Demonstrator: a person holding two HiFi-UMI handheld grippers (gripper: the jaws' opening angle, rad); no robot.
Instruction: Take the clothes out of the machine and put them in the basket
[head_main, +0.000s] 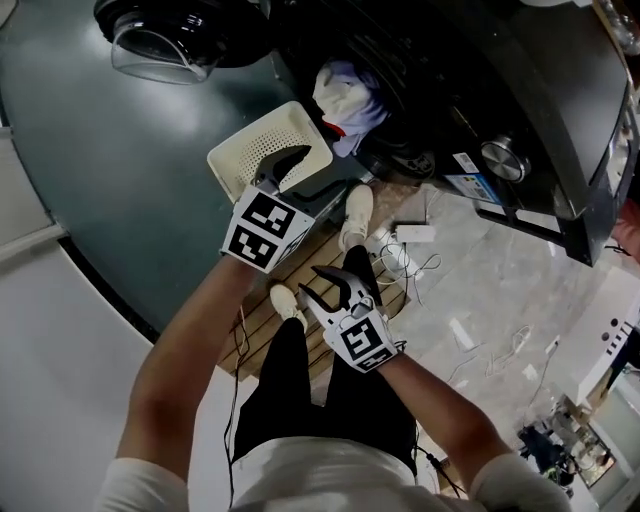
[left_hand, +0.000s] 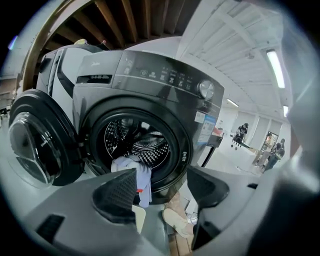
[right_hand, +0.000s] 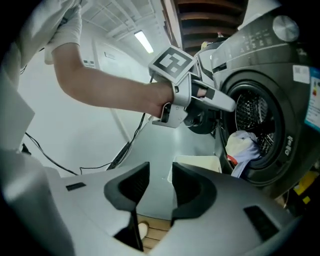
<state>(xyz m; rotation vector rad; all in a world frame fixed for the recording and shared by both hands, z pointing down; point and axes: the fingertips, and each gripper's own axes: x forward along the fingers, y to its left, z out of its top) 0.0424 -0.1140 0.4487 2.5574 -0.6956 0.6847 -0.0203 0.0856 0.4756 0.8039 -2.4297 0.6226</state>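
Head view: reaching step, nothing gripped yet.
Right tool (head_main: 330, 287) nearest, released, empty; left tool (head_main: 290, 168) above the basket (head_main: 262, 140), jaws apart, empty; clothes (head_main: 345, 95) heaped at the machine's (head_main: 470, 60) drum lip; next, probably reach in and clench them.

Showing a black washing machine (left_hand: 165, 100), white and pale blue clothes (head_main: 345, 95) with a red bit, a cream basket (head_main: 262, 148) dotted with holes, grey left gripper (head_main: 288, 165) and right gripper (head_main: 322, 285) wearing black-and-white squares, white shoes (head_main: 356, 212), a brown striped mat (head_main: 305, 250)
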